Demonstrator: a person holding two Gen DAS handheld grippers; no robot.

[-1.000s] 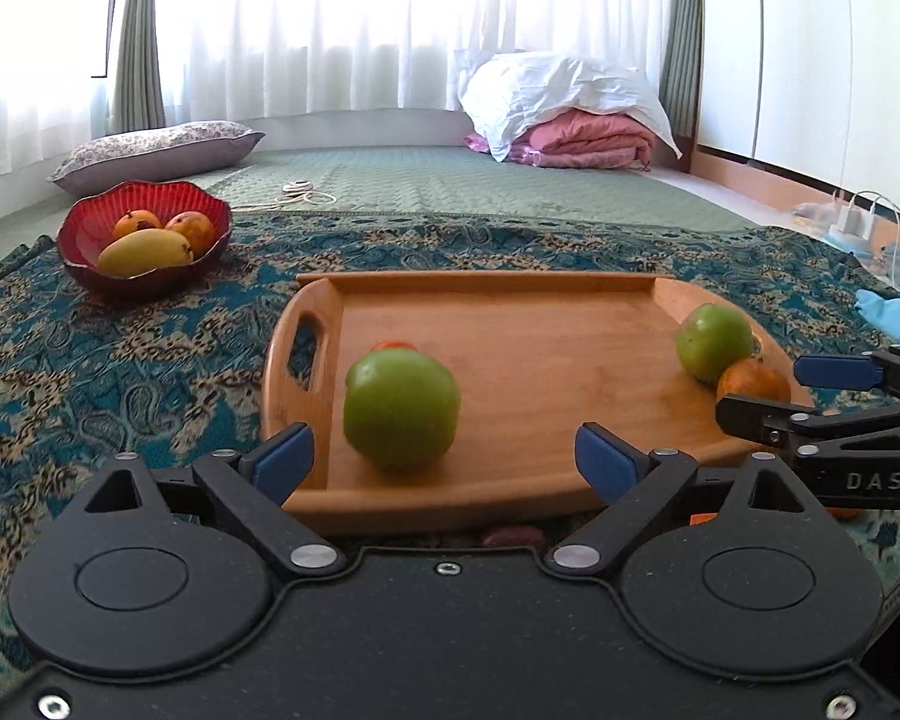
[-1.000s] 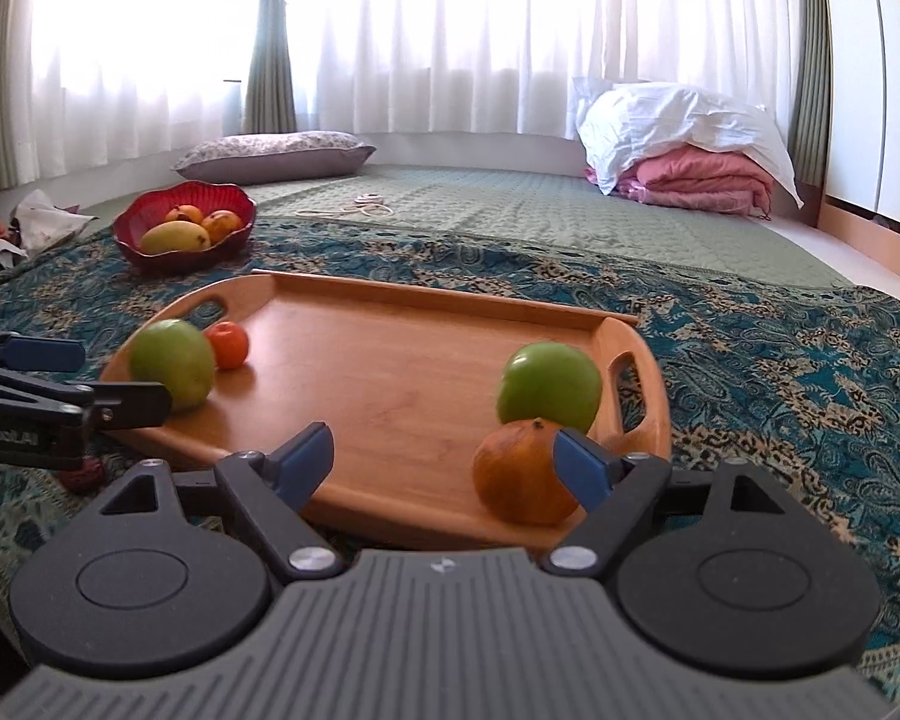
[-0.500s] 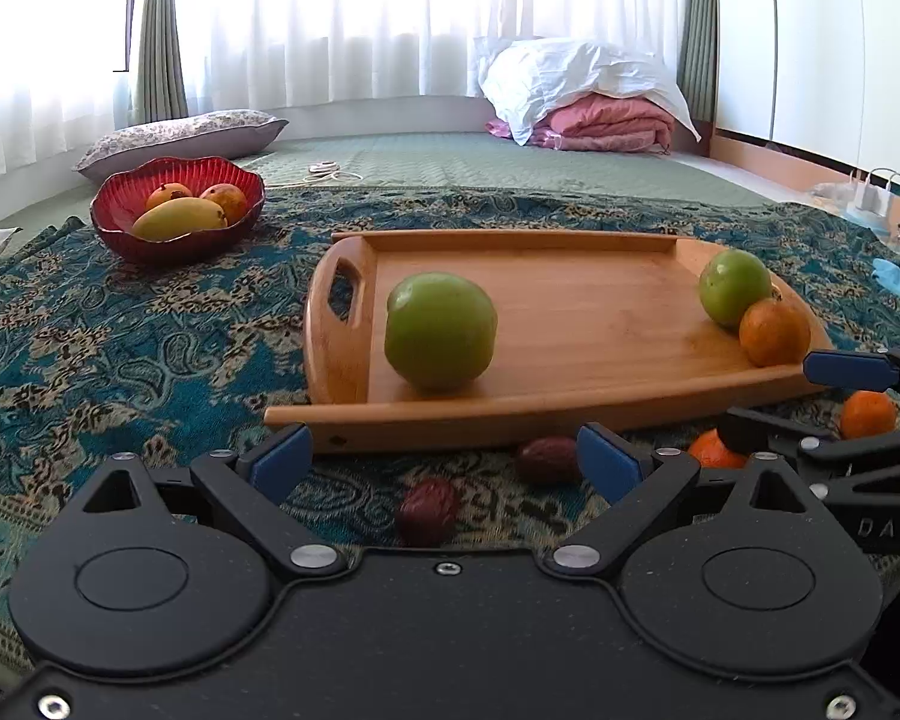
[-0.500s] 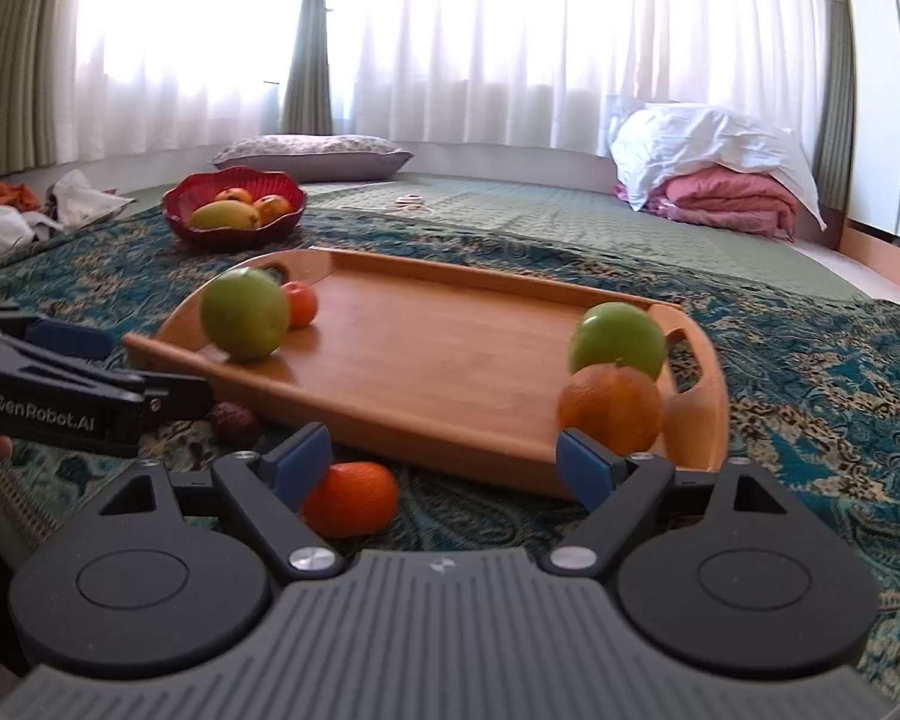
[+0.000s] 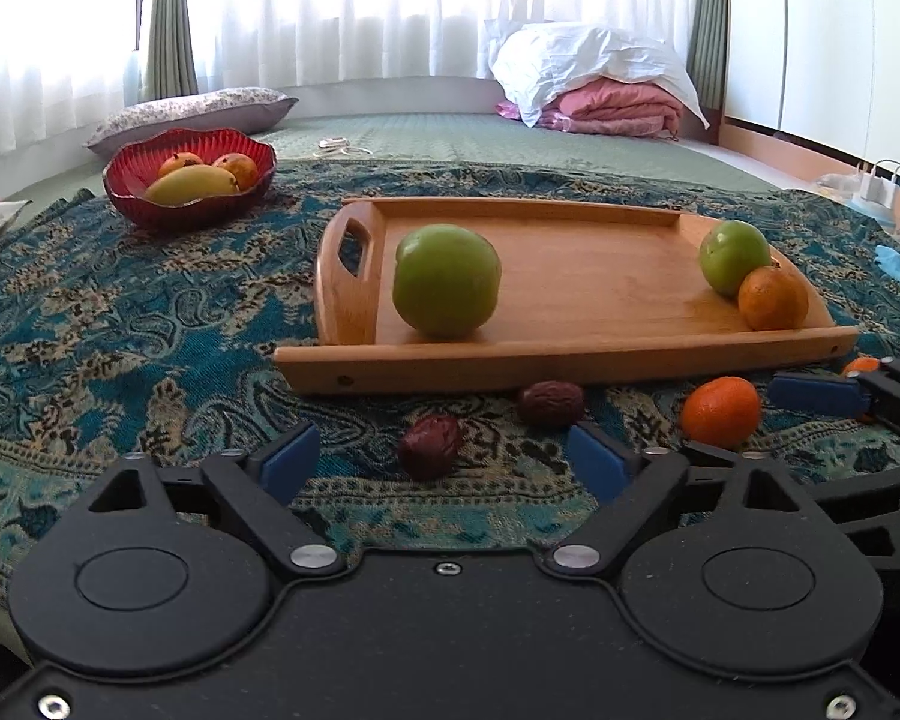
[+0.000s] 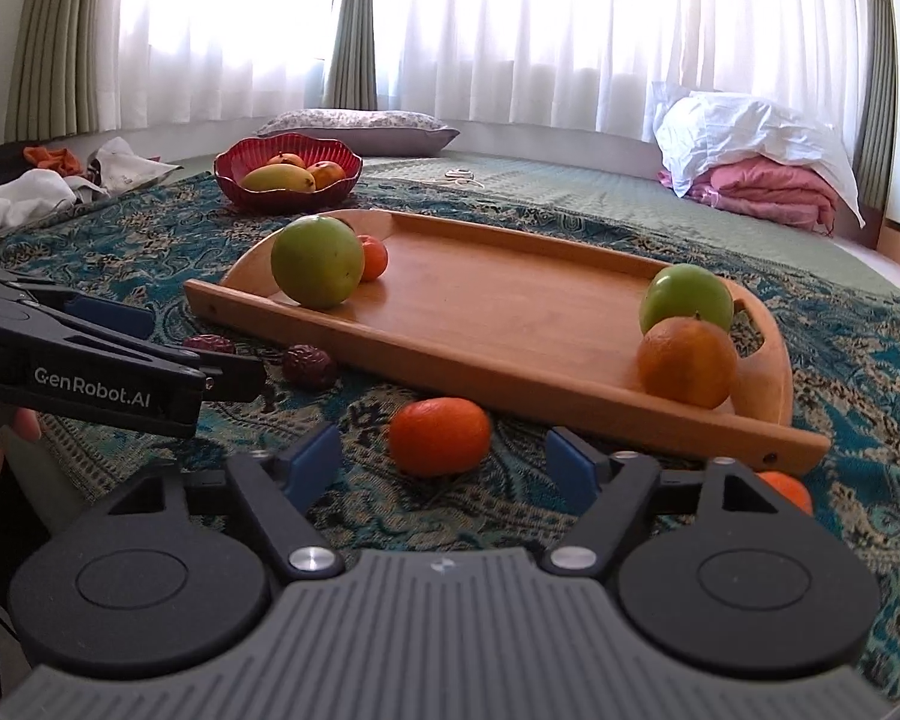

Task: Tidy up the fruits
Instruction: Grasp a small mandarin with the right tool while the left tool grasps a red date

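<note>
Closing your left hand-held gripper [image 5: 444, 456] around a date [image 5: 431, 445], pads not touching; right hand-held gripper [image 6: 444, 459], also narrowing, is flanking a tangerine [image 6: 439, 435] untouched. Only the right view is showing a small tangerine [image 6: 373, 257] behind the apple [image 6: 317, 261] on the tray [image 6: 510, 354].

Both tools are matte black with blue pads on the fingers [image 5: 288, 459]; round discs and silver screws mark each finger's base. The right gripper [image 6: 441, 459] has a grey ribbed body, and the left gripper [image 6: 234, 375] reads "GenRobot.AI" in white
</note>
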